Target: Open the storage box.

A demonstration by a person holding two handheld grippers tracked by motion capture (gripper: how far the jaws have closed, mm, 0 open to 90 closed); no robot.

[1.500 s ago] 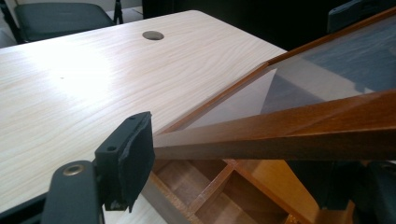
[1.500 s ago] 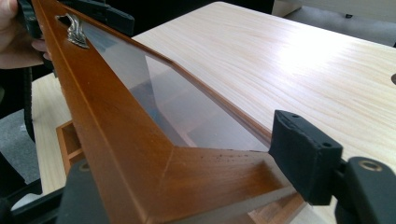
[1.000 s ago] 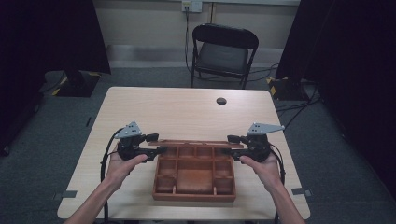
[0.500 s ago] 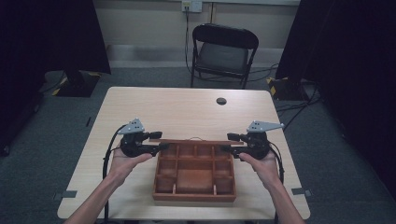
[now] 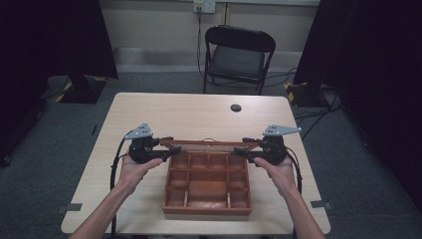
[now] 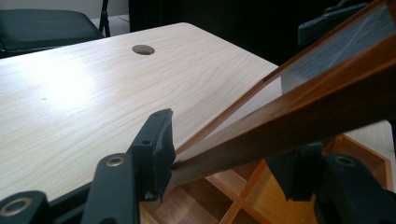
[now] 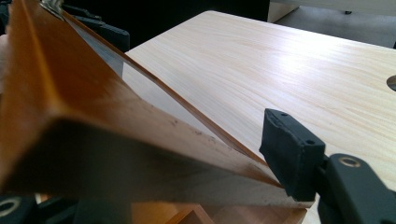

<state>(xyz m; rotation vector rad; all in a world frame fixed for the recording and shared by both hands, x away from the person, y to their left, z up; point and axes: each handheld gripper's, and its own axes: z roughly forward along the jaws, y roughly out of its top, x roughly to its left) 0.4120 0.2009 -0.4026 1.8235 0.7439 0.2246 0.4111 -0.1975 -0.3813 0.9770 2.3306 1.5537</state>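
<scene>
left gripper (image 5: 168,148) and right gripper (image 5: 240,150) clamp raised glass lid (image 5: 205,143) ends above wooden box (image 5: 207,209).

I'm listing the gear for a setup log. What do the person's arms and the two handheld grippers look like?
Both forearms are bare, with no sleeves in the high view. The left gripper and right gripper are black, each topped by a grey three-cornered plate and trailing a black cable. Up close, the jaws are black with brass-coloured rivets and matte black pads.
</scene>
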